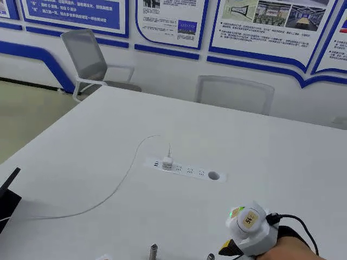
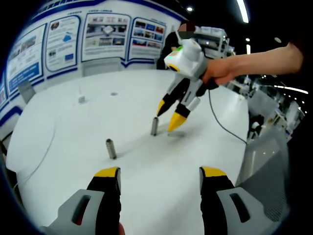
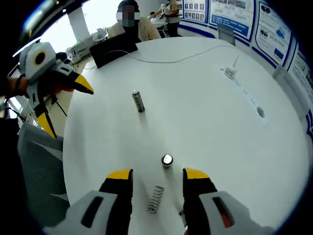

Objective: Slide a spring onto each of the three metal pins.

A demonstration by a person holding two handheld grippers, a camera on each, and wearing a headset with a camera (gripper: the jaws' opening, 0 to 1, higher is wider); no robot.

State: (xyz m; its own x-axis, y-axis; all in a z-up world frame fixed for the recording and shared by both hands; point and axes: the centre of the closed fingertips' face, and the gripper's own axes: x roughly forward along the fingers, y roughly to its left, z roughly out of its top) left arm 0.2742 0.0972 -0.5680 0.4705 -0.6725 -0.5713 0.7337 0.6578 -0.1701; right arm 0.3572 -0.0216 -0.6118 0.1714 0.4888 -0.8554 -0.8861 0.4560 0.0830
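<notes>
Two metal pins stand upright on the white table [image 1: 162,124]. One pin [image 3: 138,101] wears a spring and appears as the pin with a spring [image 2: 111,148] in the left gripper view. The bare pin [image 3: 167,160] stands just ahead of my right gripper [image 3: 157,176], which is open. A loose spring [image 3: 155,199] lies flat on the table between its jaws. In the left gripper view, the right gripper [image 2: 169,116] hovers with its tips beside the bare pin [image 2: 154,126]. My left gripper [image 2: 160,176] is open and holds nothing, a short way back from both pins.
A power strip [image 1: 184,169] with a white plug sits mid-table, its cable [image 1: 114,189] trailing left. A dark object [image 1: 6,197] lies at the left edge. Grey chairs [image 1: 89,57] stand behind the table. A seated person [image 3: 129,24] and a laptop [image 3: 115,49] are at one end.
</notes>
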